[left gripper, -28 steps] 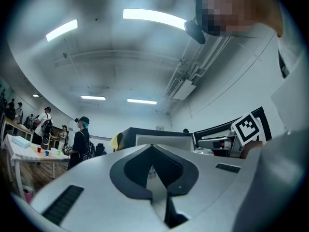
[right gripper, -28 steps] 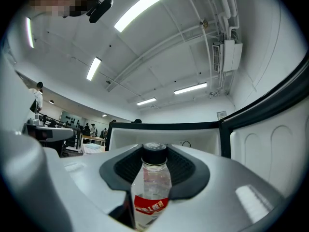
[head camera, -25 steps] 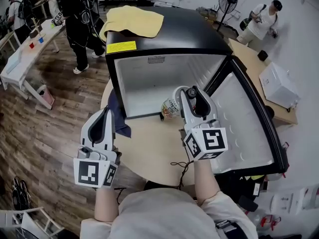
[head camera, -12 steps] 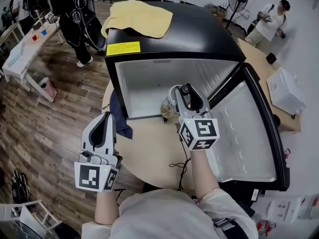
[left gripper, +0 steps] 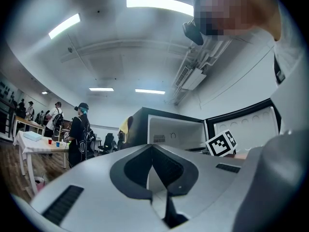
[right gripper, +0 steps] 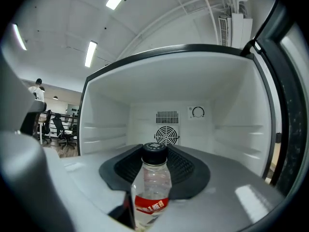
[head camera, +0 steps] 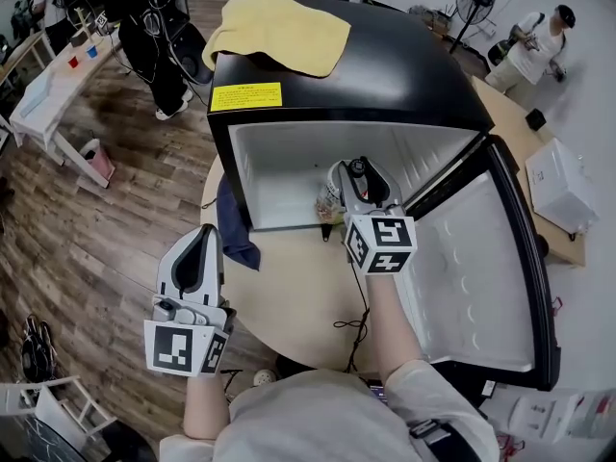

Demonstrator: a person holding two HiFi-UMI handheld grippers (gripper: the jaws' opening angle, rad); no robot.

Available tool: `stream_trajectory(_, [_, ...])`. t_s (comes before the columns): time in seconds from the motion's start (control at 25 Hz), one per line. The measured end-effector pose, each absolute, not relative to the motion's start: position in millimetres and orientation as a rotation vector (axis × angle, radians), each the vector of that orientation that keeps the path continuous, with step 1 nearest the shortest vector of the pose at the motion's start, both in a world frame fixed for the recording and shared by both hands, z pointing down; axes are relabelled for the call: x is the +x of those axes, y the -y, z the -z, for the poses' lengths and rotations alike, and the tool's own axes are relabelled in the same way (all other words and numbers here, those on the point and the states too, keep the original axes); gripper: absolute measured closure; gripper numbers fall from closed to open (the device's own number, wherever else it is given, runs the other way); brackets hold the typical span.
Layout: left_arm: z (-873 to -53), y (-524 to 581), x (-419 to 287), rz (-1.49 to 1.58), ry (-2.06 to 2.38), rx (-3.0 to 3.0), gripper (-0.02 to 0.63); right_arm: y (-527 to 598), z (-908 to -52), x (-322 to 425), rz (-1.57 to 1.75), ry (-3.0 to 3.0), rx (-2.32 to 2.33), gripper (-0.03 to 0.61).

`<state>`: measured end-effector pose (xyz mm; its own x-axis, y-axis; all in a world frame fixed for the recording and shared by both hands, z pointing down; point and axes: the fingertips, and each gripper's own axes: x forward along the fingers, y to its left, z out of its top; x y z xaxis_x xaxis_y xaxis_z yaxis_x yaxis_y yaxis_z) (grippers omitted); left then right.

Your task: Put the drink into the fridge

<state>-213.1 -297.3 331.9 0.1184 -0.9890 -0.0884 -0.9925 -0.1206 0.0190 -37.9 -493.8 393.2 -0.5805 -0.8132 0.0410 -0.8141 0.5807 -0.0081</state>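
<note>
The drink is a clear bottle [head camera: 330, 198] with a black cap and a red label [right gripper: 151, 204]. My right gripper [head camera: 358, 168] is shut on it and holds it upright at the mouth of the open black fridge [head camera: 385, 65]. In the right gripper view the bottle [right gripper: 152, 182] stands between the jaws, with the bare white inside and the round back vent [right gripper: 167, 135] straight ahead. The fridge door [head camera: 481, 268] is swung wide to the right. My left gripper [head camera: 205, 234] hangs low at the left with nothing in it; in its own view the jaws [left gripper: 152, 150] meet.
The fridge sits on a round wooden table [head camera: 289, 287]. A yellow cloth [head camera: 279, 32] lies on top of it, a dark blue cloth [head camera: 236, 237] by its left foot, and a thin cable [head camera: 351, 320] beside my right arm. People [head camera: 154, 27] stand behind, near a white table [head camera: 48, 85].
My right gripper has carried the bottle forward, from in front of the opening to the fridge's lower front edge. The left gripper has stayed about where it was.
</note>
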Motion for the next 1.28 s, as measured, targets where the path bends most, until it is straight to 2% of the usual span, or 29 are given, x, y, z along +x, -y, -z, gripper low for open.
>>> stream_trajectory(1.28, [-347.6,275.8,-233.8,-0.054,-2.210,-2.229,0.604,557.9,-437.9,-68.6,-0.098,2.690,1.374,0.416])
